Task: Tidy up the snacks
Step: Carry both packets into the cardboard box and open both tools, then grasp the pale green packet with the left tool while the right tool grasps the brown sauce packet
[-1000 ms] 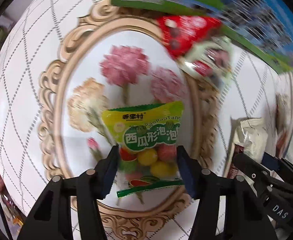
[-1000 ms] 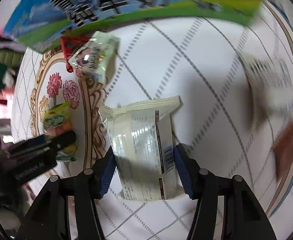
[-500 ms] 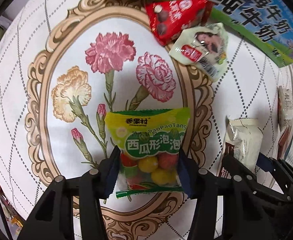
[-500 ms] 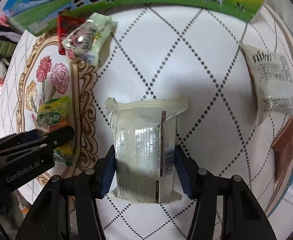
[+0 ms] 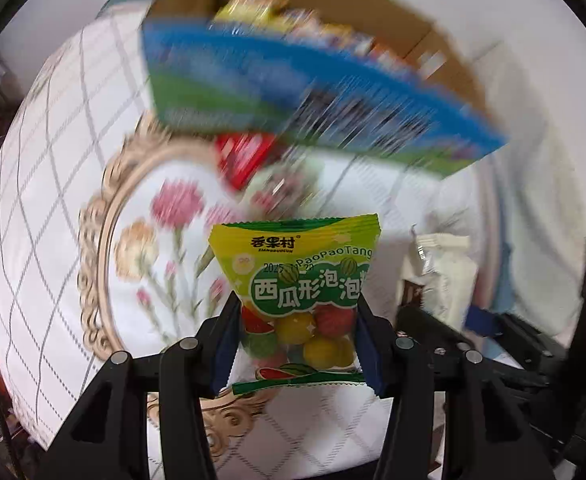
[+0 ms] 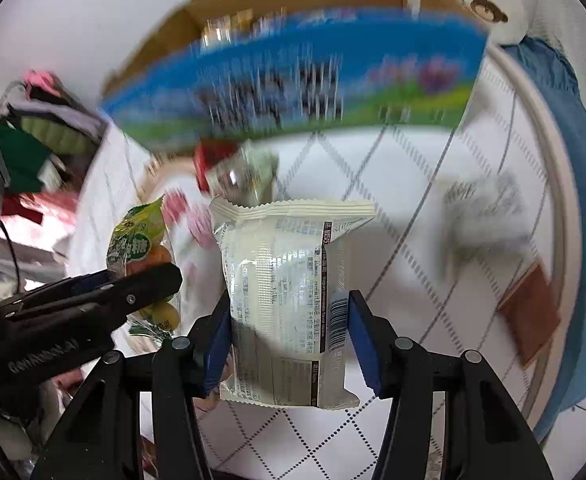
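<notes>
My left gripper (image 5: 295, 334) is shut on a yellow-green candy bag (image 5: 299, 276) and holds it lifted above the table. My right gripper (image 6: 287, 336) is shut on a white snack packet (image 6: 289, 300), also lifted. The candy bag (image 6: 137, 244) and the left gripper (image 6: 93, 300) show at the left of the right wrist view. The white packet (image 5: 439, 276) shows at the right of the left wrist view. Ahead stands an open blue-and-green cardboard box (image 5: 293, 92) (image 6: 293, 80) with several snacks inside.
A red packet (image 5: 241, 156) and a pale green packet (image 5: 281, 188) lie in front of the box on the flowered tablecloth (image 5: 53, 200). A white packet (image 6: 481, 212) and a brown packet (image 6: 529, 312) lie at the right. Blue cloth (image 6: 585, 200) hangs over the table's right edge.
Both grippers have lifted their packets off the table and tilted up toward the box, whose open top has come into view. The background is motion-blurred.
</notes>
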